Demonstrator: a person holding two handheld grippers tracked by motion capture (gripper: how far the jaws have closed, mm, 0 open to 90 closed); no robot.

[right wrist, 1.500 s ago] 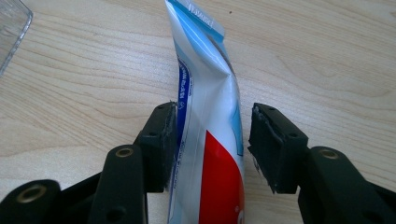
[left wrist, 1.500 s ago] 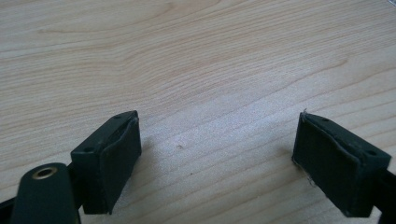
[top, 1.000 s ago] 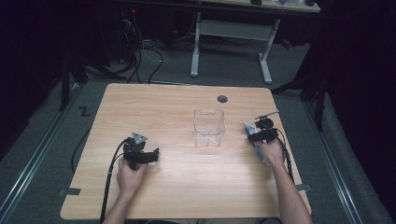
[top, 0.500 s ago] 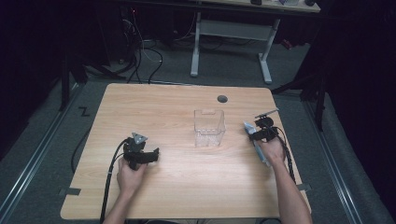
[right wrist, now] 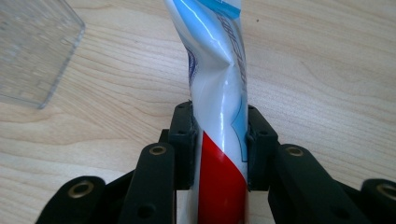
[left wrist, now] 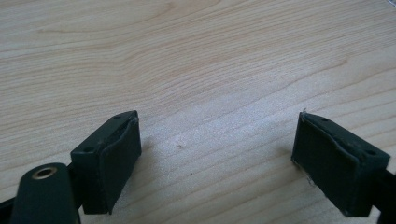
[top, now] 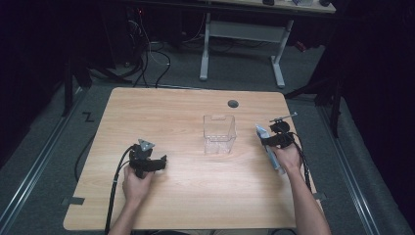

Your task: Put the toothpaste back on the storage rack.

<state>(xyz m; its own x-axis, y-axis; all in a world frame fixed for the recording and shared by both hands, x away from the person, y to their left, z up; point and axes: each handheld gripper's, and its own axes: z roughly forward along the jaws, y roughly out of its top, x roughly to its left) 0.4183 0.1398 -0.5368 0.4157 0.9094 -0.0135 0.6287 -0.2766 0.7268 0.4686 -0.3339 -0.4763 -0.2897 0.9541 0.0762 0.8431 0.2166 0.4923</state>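
The fingers [left wrist: 107,163] of the left gripper [top: 147,160] stood wide apart over bare desk [top: 171,117], well to the left of the clear plastic box [top: 219,133] and holding nothing. That box stood upright near the desk's middle, open at the top and apparently empty. Just right of the box, the right gripper [top: 274,142] had its fingers [right wrist: 183,140] clamped on a toothpaste tube [right wrist: 219,116] near mid-body. The tube looked light and soft, already dented at the pinch, with a glossy skin likely to slip; a firmer hold probably lay nearer its stiffer cap end.
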